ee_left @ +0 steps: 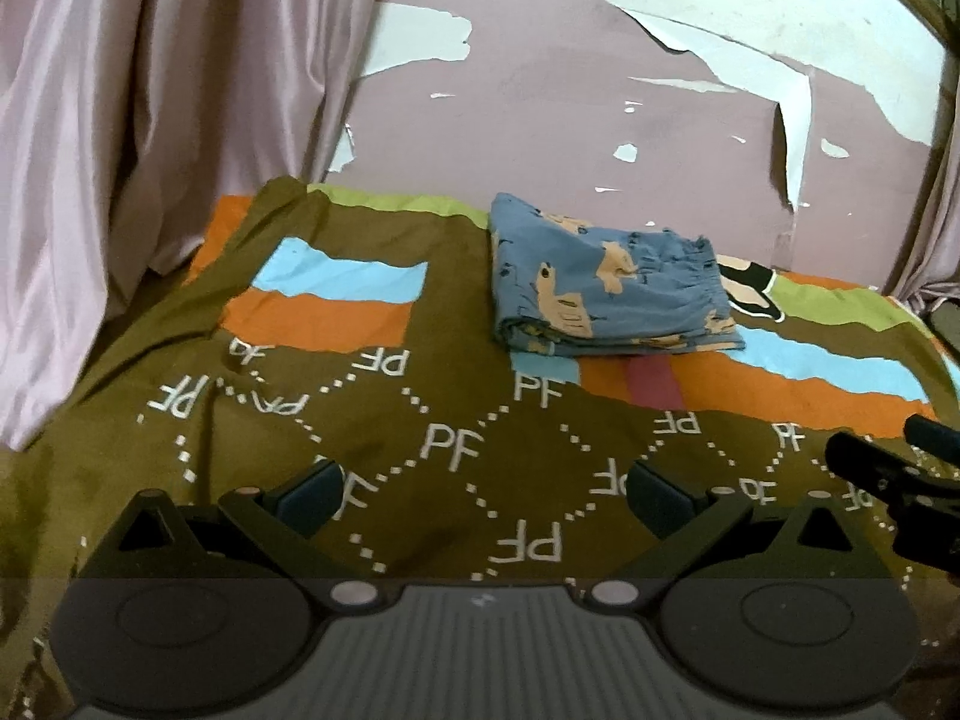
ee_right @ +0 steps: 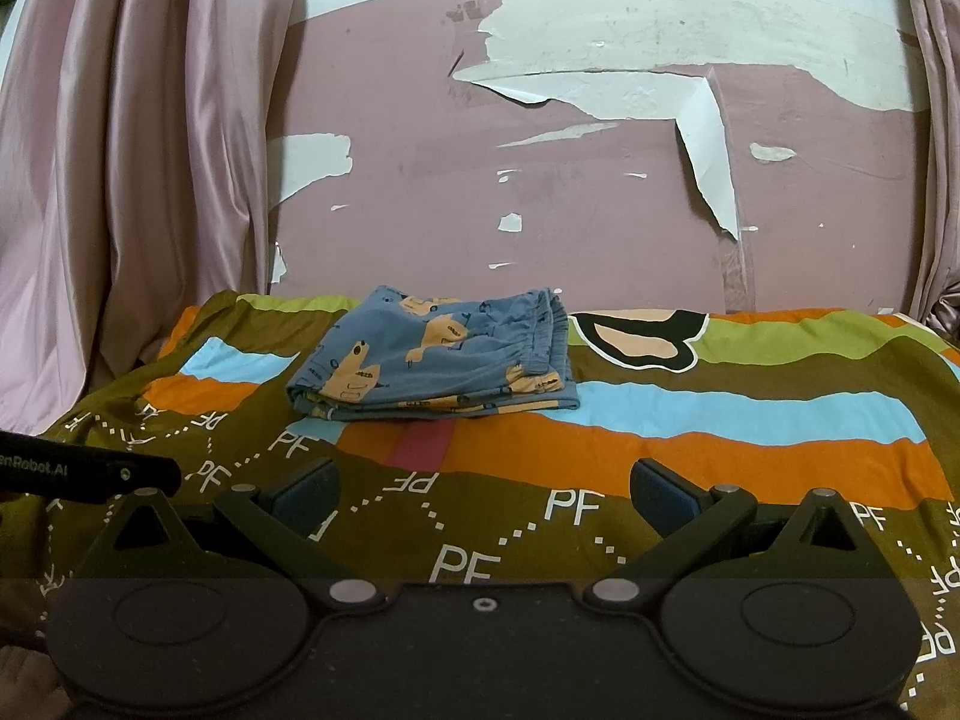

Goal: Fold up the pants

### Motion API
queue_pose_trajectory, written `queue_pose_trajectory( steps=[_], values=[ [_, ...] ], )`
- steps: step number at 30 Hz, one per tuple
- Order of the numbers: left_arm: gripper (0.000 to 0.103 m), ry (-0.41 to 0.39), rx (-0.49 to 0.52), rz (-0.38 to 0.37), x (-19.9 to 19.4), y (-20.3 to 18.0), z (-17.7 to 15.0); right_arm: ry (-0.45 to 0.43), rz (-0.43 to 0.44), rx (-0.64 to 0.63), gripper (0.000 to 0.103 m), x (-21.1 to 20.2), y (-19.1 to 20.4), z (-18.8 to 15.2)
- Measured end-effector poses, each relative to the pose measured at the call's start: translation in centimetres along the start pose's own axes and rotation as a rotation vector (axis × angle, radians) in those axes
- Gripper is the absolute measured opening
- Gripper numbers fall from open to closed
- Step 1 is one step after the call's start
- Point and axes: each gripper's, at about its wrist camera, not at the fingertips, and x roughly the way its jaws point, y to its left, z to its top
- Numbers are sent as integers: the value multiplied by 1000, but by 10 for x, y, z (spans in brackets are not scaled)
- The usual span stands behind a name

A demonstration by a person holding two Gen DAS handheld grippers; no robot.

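Observation:
The blue pants (ee_left: 606,285) with tan animal prints lie folded in a compact rectangle on the bed, the elastic waistband on the right; they also show in the right wrist view (ee_right: 438,369). My left gripper (ee_left: 483,495) is open and empty, low over the bedsheet, well in front of the pants. My right gripper (ee_right: 483,492) is open and empty, also in front of the pants and apart from them. Part of the right gripper shows at the right edge of the left wrist view (ee_left: 894,480), and the left gripper's body at the left edge of the right wrist view (ee_right: 90,471).
The bed is covered by a brown sheet (ee_left: 420,420) with "PF" lettering and orange, blue and green stripes. A pink wall with peeling paint (ee_right: 600,180) stands behind the bed. Pink curtains (ee_left: 150,120) hang at the left and right (ee_right: 942,150).

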Motion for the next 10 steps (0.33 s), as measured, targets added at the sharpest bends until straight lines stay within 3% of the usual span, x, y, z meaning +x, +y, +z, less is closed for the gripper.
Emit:
queue_pose_trajectory(
  steps=[10],
  values=[
    [103,-20,53,2,-3,-6,-2,2,2,-2,102,0,0,-3]
  ],
)
